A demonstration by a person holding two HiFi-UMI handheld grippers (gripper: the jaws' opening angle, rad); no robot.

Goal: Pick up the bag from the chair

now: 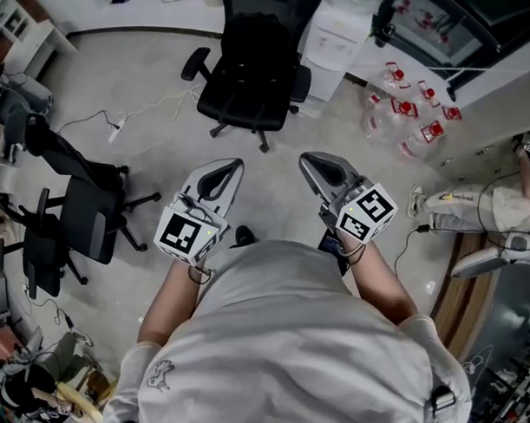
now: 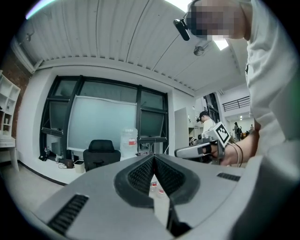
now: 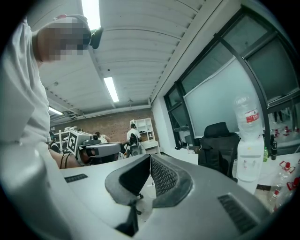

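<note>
Over the floor (image 1: 273, 206), the left gripper (image 1: 233, 167) and right gripper (image 1: 308, 159) hang with jaws together, empty. This looks like the approach: I cannot make out a bag on the chair (image 1: 247, 77) ahead. The next move calls for closing in and opening the jaws.

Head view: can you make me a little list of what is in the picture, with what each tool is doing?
left tool: shut, nothing in it, held above the floor
right tool: shut, nothing in it, beside the left tool
black office chair: ahead of both tools, neither touches it
dark chair: off to the left
water bottles: clustered on the floor at the right
bag: cannot pick one out in any view
</note>
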